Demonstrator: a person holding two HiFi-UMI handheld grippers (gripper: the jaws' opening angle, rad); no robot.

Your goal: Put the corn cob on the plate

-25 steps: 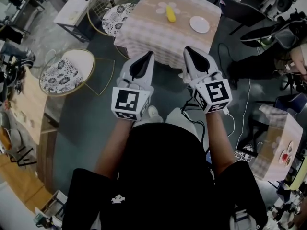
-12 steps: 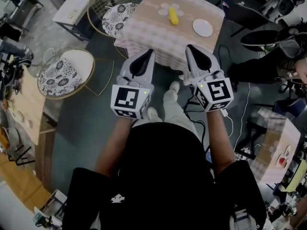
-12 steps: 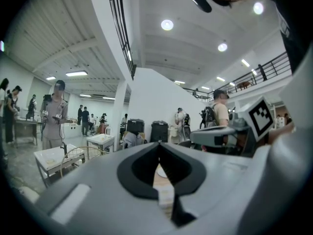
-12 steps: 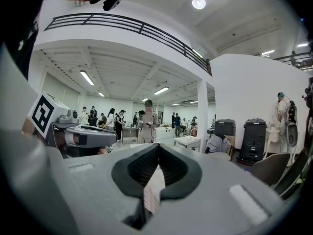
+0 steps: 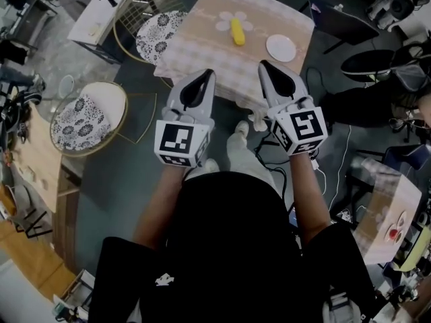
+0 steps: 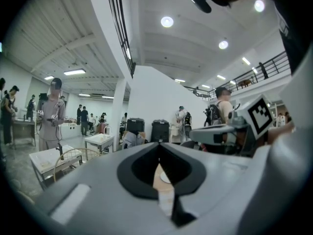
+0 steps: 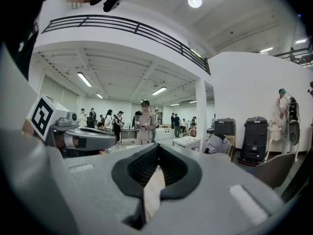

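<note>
Corn cob (image 5: 238,31) on table (image 5: 202,49), well beyond both jaws

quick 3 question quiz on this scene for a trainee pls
1. True or false: the corn cob already lies on the plate.
2. What is between the fingers of the right gripper? A) the corn cob B) the plate C) nothing, they are shut together
3. Fill in: in the head view, the plate sits to the ___ of the corn cob on the table.

Key:
1. False: it lies on a flower-shaped mat, apart from the plate.
2. C
3. right
</note>
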